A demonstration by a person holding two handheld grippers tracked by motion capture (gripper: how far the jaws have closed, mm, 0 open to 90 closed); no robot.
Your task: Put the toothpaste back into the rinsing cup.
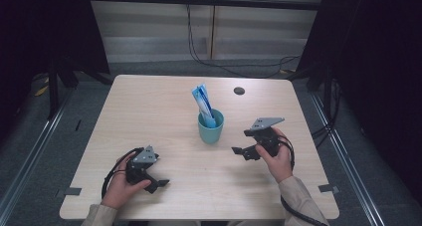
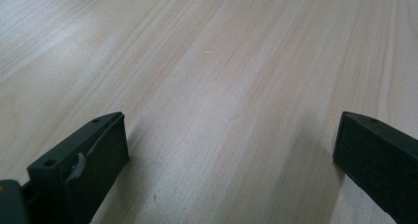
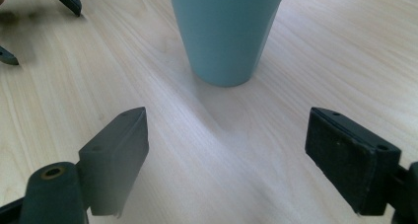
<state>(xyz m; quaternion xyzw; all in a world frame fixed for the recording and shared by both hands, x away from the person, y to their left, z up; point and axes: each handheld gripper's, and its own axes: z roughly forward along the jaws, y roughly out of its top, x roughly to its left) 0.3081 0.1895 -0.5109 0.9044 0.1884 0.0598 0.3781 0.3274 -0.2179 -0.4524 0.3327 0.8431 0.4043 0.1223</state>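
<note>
Cup [image 1: 211, 128] upright; blue packet [image 1: 204, 104] inside leans up-left; both tools [image 1: 242, 151] [image 1: 158, 178] spread, empty.

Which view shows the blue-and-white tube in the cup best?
The high view: the tube stands tilted in the teal cup, sticking out above its rim. The right gripper view catches the cup's lower wall; the left gripper view looks at bare table.

Pale wood table [image 1: 149, 111], grey floor [image 1: 64, 121], black curtains [image 1: 383, 61]

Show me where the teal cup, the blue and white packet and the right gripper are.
teal cup [image 1: 211, 130]: high view, on its outer wall.
blue and white packet [image 1: 202, 99]: high view, on the part above the cup's rim.
right gripper [image 1: 241, 142]: high view, midway between its open fingertips.
</note>
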